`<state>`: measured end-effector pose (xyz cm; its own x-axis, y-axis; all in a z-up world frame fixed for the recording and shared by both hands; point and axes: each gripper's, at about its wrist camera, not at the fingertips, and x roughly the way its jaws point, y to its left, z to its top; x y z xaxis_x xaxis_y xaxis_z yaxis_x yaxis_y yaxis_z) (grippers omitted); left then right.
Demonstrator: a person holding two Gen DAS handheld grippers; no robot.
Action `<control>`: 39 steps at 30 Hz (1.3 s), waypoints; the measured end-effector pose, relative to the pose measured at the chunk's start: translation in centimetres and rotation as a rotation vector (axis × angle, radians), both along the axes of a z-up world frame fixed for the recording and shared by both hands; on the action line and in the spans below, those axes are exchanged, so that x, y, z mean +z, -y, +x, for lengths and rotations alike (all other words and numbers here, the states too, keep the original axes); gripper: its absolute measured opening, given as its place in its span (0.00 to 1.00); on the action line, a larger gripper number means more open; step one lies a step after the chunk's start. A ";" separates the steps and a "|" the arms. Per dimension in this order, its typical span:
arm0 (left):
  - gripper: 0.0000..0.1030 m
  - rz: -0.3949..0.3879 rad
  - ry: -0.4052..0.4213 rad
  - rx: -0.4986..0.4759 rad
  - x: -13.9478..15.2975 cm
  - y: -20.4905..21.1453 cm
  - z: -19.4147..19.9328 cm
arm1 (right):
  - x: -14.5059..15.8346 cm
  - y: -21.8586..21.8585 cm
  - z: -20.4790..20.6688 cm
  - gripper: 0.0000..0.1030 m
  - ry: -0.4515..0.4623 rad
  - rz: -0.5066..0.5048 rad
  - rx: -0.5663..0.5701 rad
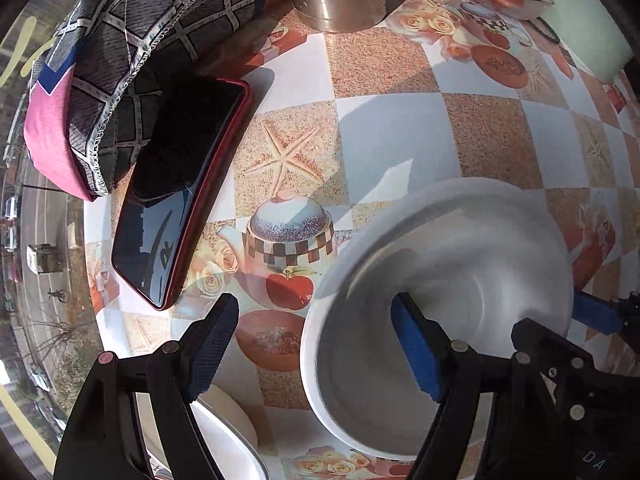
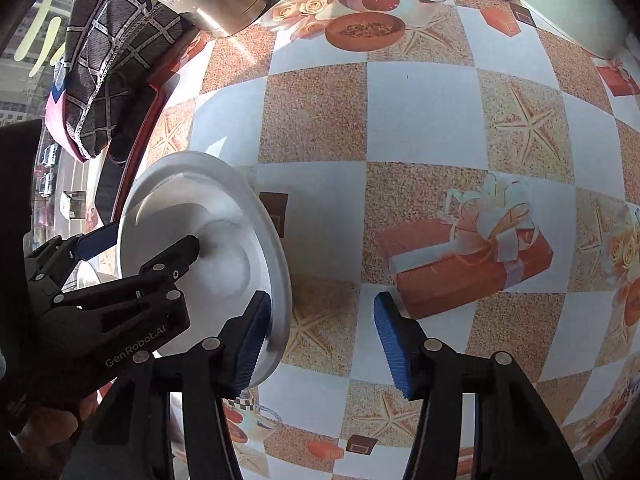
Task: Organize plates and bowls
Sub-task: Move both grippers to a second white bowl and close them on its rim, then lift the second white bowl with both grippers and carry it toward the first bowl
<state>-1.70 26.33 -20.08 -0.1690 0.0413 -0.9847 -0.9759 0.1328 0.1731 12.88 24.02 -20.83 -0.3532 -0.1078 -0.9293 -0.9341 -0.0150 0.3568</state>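
— Bowl: where does it sit?
— On the table, well in from the left edge. It is white and smeared with blur, so I cannot tell whether it stands level or tipped.
— Anything cut off?
— A plate near the left edge is cropped by the frame and partly covered by a finger. The phone at that edge is half under a folded cloth.
— The left gripper?
— It points straight down, jaws spread. One pad is inside the bowl and the other is outside above the plate, with the bowl's wall between them. Neither pad presses on the wall.
— And the right gripper?
— It is angled steeply down, jaws apart. One pad is over the bowl's far rim, though blur hides whether it touches. The other hangs over bare table, clear of the bowl.
— The hand?
— Only a few fingers show on the left gripper's handle. The rest is hidden.
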 end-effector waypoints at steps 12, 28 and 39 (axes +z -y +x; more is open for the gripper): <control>0.34 -0.076 0.160 -0.161 0.0 7.9 7.5 | 0.0 6.4 4.8 0.15 0.047 -0.074 0.045; 0.32 -0.066 0.211 -0.230 2.5 14.1 10.6 | 1.4 13.1 7.4 0.15 0.049 -0.106 -0.124; 0.32 -0.006 0.246 -0.318 8.4 19.3 11.6 | 6.7 15.8 8.6 0.15 0.076 -0.039 -0.178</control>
